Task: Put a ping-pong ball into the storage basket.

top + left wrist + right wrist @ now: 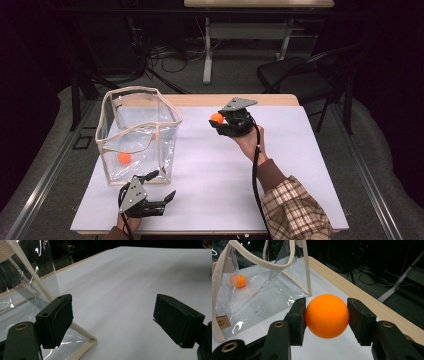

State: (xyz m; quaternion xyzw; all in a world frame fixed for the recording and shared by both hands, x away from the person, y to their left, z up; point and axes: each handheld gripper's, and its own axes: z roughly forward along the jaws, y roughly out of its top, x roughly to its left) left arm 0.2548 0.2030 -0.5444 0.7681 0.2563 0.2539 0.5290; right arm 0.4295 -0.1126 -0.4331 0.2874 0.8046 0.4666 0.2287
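Observation:
A clear plastic bag (137, 135) with beige trim and handles stands open on the left of the white table (300, 165). One orange ball (124, 158) lies inside it on the bottom, also seen through the bag's wall (237, 280). My right gripper (218, 120) is held above the table's middle, to the right of the bag, shut on a second orange ball (327, 315) (216, 118). My left gripper (163, 186) rests near the front edge, just in front of the bag's front corner (85, 340), open with nothing between its jaws (112, 322).
A wooden strip (362, 297) edges the table's far side. Beyond it are a dark chair (300, 75), a white desk frame (245, 35) and cables on the floor. The white surface to the right of the bag is bare.

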